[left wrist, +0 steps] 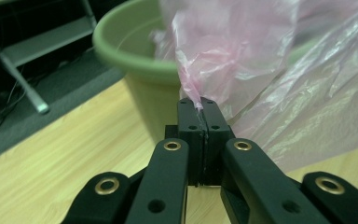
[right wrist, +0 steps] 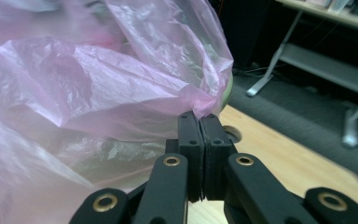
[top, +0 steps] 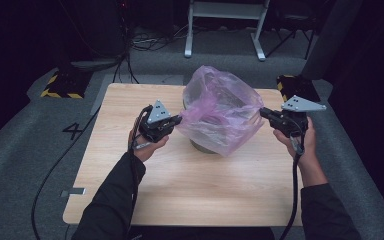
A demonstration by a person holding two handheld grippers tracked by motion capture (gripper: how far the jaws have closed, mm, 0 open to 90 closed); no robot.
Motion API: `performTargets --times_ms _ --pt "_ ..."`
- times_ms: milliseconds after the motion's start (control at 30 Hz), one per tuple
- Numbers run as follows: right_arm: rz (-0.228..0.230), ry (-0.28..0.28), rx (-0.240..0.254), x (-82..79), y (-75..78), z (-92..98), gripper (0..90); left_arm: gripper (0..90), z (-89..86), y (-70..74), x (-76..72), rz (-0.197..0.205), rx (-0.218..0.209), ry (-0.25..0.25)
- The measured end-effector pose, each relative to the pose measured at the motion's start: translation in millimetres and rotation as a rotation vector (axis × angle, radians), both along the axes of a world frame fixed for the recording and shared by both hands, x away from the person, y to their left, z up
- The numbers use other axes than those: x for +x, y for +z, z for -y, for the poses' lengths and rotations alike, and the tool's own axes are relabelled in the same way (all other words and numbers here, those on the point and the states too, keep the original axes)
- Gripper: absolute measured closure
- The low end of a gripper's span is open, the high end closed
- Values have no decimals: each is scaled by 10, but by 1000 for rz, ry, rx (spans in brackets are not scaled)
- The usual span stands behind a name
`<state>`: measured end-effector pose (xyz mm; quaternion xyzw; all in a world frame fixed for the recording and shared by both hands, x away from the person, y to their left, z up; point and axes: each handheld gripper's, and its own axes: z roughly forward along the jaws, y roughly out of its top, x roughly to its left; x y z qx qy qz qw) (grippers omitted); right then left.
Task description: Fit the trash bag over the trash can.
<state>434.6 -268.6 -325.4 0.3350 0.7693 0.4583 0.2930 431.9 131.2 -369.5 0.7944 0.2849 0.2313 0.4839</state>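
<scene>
Left gripper pinching thin pink translucent plastic bag | right gripper pinching opposite edge | bag: light, limp, slippery, tearable | drapes green plastic pot | grip bunched rim folds

- The pink bag hid most of the green pot in the high view.
- The pot's rim looked blurry in the left gripper view.
- The picture's edges cut off the bag in the right gripper view.

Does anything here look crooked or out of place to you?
The pink bag sits askew: it billows over the green pot instead of lining it, leaving part of the rim bare. The left gripper and right gripper each pinch an edge. No tear or spill shows.
</scene>
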Motion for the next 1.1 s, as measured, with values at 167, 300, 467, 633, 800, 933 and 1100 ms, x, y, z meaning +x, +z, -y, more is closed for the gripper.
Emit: performTargets --times_ms 167,300,467,633,800,933,1100 --pt "-17 -40 0 145 -113 4 888 880 -71 -140 125 -40 2 47" --pt "-30 -44 11 213 -168 -1 879 698 -151 -147 158 -50 -32 88" --pt "-2 -44 1 152 -153 28 821 327 -286 -25 23 -10 -104 78" --pt "14 -10 -16 62 -94 79 545 221 -402 102 -152 3 -135 27" --pt "30 1 -24 -33 -46 151 302 180 -445 249 -298 26 -159 -39" --pt "57 64 21 -152 45 234 261 179 -462 378 -411 69 -195 -62" --pt "94 102 54 -198 194 261 246 182 -293 538 -382 85 -147 -85"
